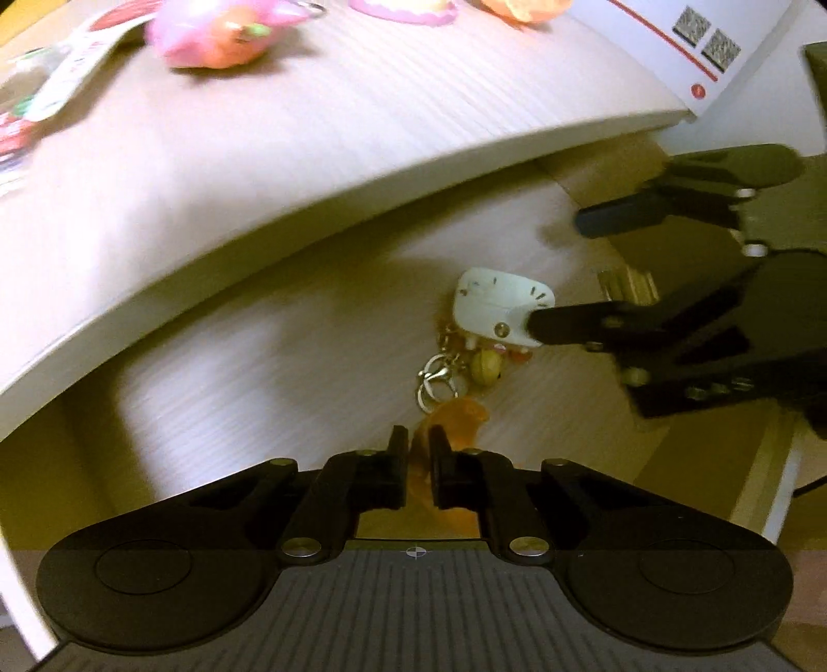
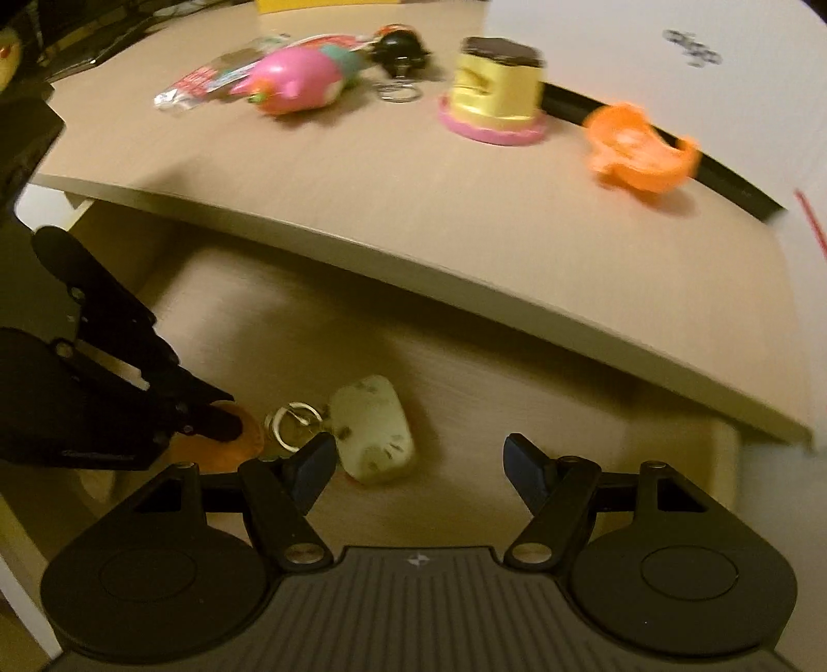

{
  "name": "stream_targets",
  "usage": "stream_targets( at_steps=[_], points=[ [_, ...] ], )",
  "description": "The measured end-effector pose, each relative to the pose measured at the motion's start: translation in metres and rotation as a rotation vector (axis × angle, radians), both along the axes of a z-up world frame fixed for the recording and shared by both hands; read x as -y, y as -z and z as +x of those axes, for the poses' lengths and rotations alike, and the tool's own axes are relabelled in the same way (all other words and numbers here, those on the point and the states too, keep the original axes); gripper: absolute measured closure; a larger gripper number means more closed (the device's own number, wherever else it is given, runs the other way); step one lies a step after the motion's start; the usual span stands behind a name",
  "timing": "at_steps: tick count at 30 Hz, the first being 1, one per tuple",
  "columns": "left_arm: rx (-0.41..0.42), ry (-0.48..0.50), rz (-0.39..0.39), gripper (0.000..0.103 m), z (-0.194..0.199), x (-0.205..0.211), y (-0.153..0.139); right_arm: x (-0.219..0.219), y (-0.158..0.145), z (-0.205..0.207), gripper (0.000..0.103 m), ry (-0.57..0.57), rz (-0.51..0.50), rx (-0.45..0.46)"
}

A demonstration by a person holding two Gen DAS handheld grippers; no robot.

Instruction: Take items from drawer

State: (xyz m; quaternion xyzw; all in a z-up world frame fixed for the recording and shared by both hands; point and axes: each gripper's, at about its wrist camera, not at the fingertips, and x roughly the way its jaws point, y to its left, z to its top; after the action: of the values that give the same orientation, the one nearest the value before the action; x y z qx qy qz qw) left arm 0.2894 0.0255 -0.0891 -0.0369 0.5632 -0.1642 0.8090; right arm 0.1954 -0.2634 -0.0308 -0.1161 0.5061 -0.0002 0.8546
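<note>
The drawer (image 1: 248, 362) stands pulled out under the desk top. On its floor lies a white case charm (image 1: 496, 305) on a keyring (image 1: 434, 382) with small beads. My left gripper (image 1: 418, 449) is shut on an orange translucent piece (image 1: 460, 418) at the keyring's near end. My right gripper (image 1: 561, 274) is open, and its lower finger touches the white case's side. In the right wrist view the white case charm (image 2: 372, 429) lies just ahead of my right gripper's (image 2: 418, 457) left finger, with the left gripper (image 2: 222, 421) pinching the orange piece (image 2: 243, 439) beside it.
The desk top (image 2: 413, 207) overhangs the drawer and carries a pink toy (image 2: 297, 80), a yellow cake toy on a pink base (image 2: 491, 90), an orange toy (image 2: 638, 150), a black keychain (image 2: 400, 49) and a snack packet (image 2: 207, 80). A white box (image 1: 687, 46) lies at the right.
</note>
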Motion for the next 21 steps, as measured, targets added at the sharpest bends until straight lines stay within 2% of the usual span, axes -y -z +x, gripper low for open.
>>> stream_targets(
  at_steps=[5,11,13,18,21],
  points=[
    [-0.008,-0.032,0.003,0.093,-0.004,-0.009,-0.001,-0.004,0.014,0.027,0.034,-0.027,0.024,-0.049],
    [-0.010,-0.034,-0.026,0.093,-0.003,-0.009,-0.002,-0.004,0.027,0.041,0.047,-0.024,0.060,-0.126],
    [-0.006,-0.039,-0.031,0.093,-0.005,-0.014,-0.009,-0.004,0.029,0.042,0.056,-0.022,0.082,-0.138],
    [-0.007,-0.050,-0.026,0.093,-0.012,-0.018,-0.010,-0.011,0.027,0.043,0.063,-0.048,0.057,-0.141],
    [-0.017,-0.067,-0.029,0.093,-0.015,-0.020,-0.009,-0.017,0.026,0.041,0.064,-0.056,0.027,-0.150]
  ],
)
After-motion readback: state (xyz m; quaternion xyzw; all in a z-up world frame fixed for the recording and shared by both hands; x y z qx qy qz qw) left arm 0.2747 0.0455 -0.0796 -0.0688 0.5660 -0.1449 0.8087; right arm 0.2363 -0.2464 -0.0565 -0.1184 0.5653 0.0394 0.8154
